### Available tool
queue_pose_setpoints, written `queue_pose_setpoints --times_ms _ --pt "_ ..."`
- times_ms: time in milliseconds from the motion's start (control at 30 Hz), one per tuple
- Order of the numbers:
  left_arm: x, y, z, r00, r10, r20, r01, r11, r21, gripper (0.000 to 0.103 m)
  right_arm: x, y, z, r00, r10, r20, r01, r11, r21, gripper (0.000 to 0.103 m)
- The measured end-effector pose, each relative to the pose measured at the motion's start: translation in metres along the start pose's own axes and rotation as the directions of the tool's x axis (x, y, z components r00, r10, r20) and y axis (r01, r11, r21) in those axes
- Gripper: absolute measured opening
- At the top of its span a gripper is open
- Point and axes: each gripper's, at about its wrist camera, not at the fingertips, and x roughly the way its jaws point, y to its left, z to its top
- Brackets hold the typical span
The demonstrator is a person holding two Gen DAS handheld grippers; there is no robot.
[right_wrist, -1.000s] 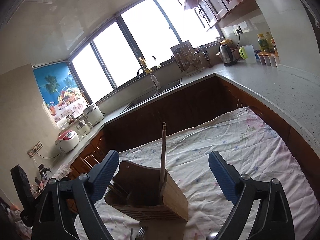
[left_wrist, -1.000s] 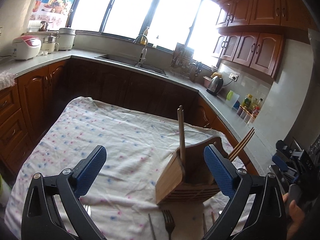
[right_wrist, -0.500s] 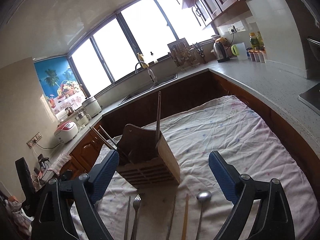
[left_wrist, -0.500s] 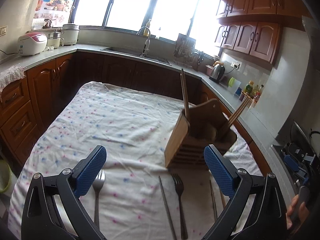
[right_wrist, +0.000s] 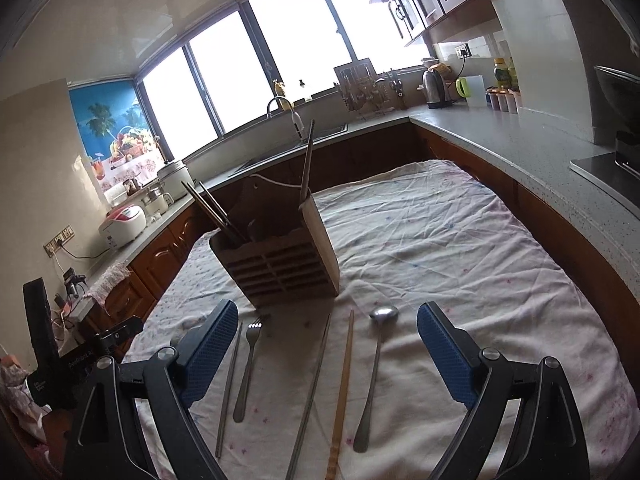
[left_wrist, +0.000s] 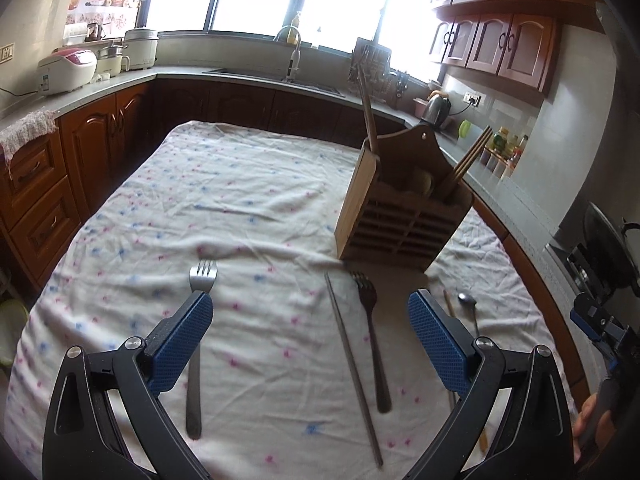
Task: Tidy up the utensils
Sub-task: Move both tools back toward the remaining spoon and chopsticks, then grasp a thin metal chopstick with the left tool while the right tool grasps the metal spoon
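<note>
Between right claw [right_wrist: 324, 356] fingers, wooden chopstick [right_wrist: 343, 392].

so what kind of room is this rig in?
A home kitchen, most likely: a sink with faucet under the windows, wooden wall cabinets, and a kettle on the counter.

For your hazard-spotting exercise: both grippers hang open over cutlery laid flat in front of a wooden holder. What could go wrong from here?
1. The metal chopstick and wooden chopstick lie close together; the right gripper might pinch both.
2. The spoon lies flat on wrinkled cloth; the fingers could snag fabric.
3. The holder might tip if bumped.
</note>
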Motion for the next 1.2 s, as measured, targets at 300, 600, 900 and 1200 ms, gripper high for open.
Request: queue_pose_setpoints --times_ms 300,600,900,1200 --pt "0.011 0.003 -0.017 0.999 0.025 -0.049 -0.024 1.000 0.017 0.100 0.014 0.005 -0.026 0.998 -0.031 -0.060 0.028 0.999 -0.042 0.091" --pt "0.025 0.004 -0.008 0.997 0.033 -0.071 -0.032 0.999 0.026 0.100 0.031 0.005 -0.024 0.993 -0.051 -0.103 0.046 0.997 -0.055 0.073" --pt "0.052 -0.004 -0.002 0.991 0.029 -0.133 -0.020 0.998 0.067 0.084 0.050 -0.002 -0.019 0.986 -0.071 -0.148 0.064 0.997 -0.051 0.060" --pt "0.097 -0.016 0.003 0.967 0.025 -0.255 0.002 0.994 0.105 0.057 0.082 -0.015 -0.016 0.968 -0.104 -0.230 0.093 0.994 -0.058 0.043"
